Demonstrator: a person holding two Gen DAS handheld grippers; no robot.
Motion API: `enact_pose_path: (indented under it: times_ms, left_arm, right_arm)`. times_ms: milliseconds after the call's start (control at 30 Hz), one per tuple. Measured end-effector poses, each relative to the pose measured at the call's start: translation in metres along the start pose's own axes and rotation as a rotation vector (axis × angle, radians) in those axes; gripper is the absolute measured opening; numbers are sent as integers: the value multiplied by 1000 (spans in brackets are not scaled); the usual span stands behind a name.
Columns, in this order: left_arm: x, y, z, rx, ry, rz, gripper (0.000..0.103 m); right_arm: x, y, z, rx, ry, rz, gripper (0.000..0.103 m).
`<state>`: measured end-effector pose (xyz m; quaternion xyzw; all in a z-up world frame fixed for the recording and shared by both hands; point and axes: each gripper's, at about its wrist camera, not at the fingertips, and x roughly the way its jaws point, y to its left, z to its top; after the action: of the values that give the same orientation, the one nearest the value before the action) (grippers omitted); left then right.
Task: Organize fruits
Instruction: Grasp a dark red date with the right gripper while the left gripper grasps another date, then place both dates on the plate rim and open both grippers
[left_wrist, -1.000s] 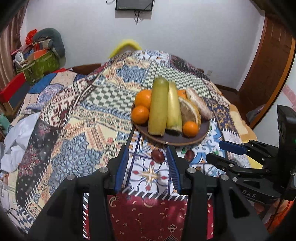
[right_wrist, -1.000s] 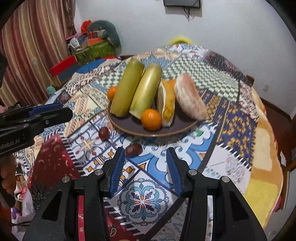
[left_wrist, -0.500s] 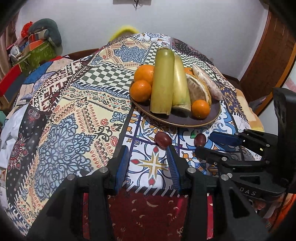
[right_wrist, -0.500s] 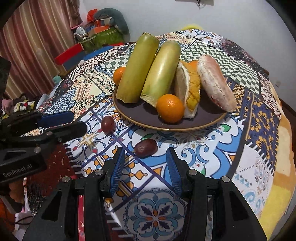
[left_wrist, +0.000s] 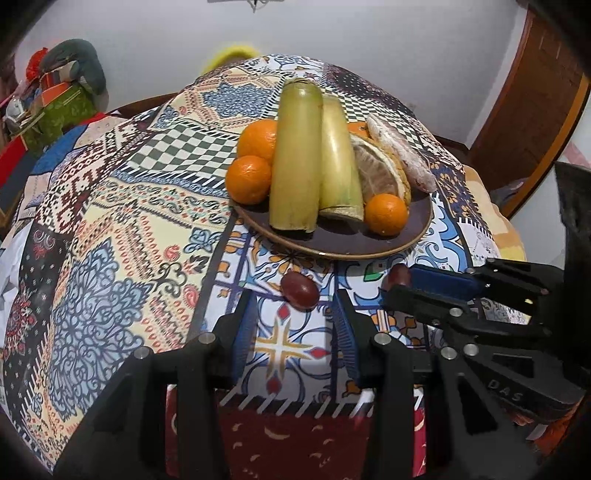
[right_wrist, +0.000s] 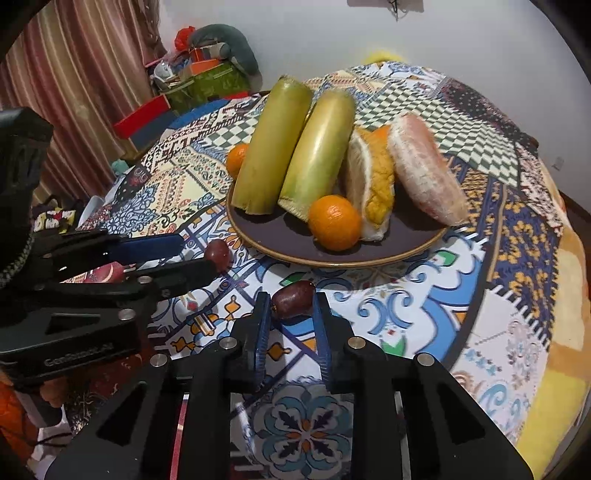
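Observation:
A brown plate (left_wrist: 391, 242) (right_wrist: 280, 230) holds two green stalks, oranges (left_wrist: 248, 179), a pomelo wedge and a peeled segment. Two dark red dates lie on the cloth in front of it. My left gripper (left_wrist: 291, 306) is open with one date (left_wrist: 299, 290) at its fingertips; this date also shows in the right wrist view (right_wrist: 218, 253). My right gripper (right_wrist: 290, 308) has narrowed around the other date (right_wrist: 293, 293), which sits between its fingertips on the cloth; contact is unclear. In the left wrist view that date (left_wrist: 397, 275) is partly hidden by the right gripper (left_wrist: 402, 284).
The round table wears a patterned patchwork cloth (left_wrist: 147, 206) falling off at all sides. Bags and boxes (right_wrist: 199, 74) are piled by the curtain at the back left. A wooden door (left_wrist: 535, 110) stands at the right.
Both grippers moved forward and down toward the dates. The right gripper's jaws narrowed around its date. The left gripper stayed open as its date came up to its fingertips.

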<state>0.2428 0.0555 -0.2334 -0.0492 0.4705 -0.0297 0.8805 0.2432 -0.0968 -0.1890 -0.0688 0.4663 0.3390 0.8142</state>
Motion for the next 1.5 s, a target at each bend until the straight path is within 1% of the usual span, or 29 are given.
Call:
enact_pose_path:
  times_ms: [167, 200, 300, 367, 500, 667, 867, 1000, 1167, 1500]
  left_arm:
    - [7, -4, 4, 17, 6, -8, 42]
    - [9, -5, 5, 18, 7, -5, 39]
    - [14, -6, 6, 21, 14, 1, 26]
    - [17, -6, 5, 24, 7, 19, 22]
    - [12, -6, 4, 24, -4, 15, 22]
    - [-4, -11, 5, 39, -38, 16, 22]
    - [-22, -24, 16, 58, -92, 2, 22]
    - [-23, -32, 25, 69, -113, -3, 22]
    - [-16, -36, 31, 70, -112, -14, 22]
    - [9, -41, 33, 90, -74, -8, 22]
  right_arm:
    - [-14, -10, 0, 13, -31, -26, 21]
    - [-17, -13, 0, 18, -38, -32, 21]
    - [-25, -21, -1, 36, -54, -41, 21]
    - [-30, -25, -1, 45, -66, -50, 21]
    - [-37, -31, 0, 57, -84, -59, 21]
    - [-43, -35, 2, 63, -106, -68, 21]
    - [-47, -36, 8, 54, -129, -77, 21]
    - [-47, -39, 15, 52, -145, -86, 21]
    - [-39, -45, 21, 62, -144, -87, 21]
    - [-15, -51, 22, 67, -108, -63, 21]
